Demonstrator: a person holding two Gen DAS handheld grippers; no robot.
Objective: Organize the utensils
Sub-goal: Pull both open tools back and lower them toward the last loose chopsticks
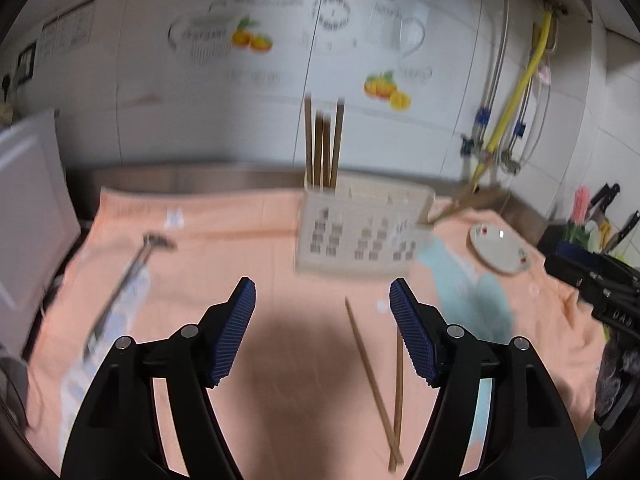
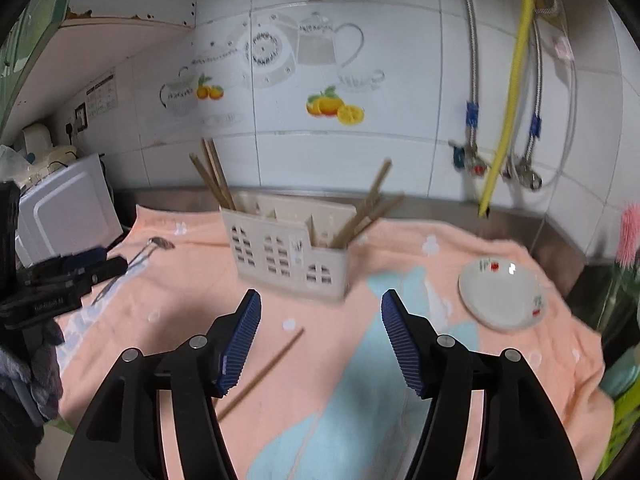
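A beige utensil holder (image 1: pixel 360 236) stands on a peach towel (image 1: pixel 248 264), with brown chopsticks (image 1: pixel 324 148) upright in its left compartment. In the right wrist view more chopsticks (image 2: pixel 368 208) lean out of the right compartment of the holder (image 2: pixel 288 248). Two loose chopsticks (image 1: pixel 374 376) lie crossed on the towel, just inside the right finger of my left gripper (image 1: pixel 322 308), which is open and empty. My right gripper (image 2: pixel 320 320) is open too, with one loose chopstick (image 2: pixel 264 368) lying by its left finger. A metal spoon (image 1: pixel 124 280) lies at the left.
A small white plate (image 2: pixel 500 296) sits on the towel at the right. A white appliance (image 2: pixel 68 204) stands at the left edge. Pipes and a yellow hose (image 2: pixel 508 92) run down the tiled wall. Knives in a dark block (image 1: pixel 600 220) are at the far right.
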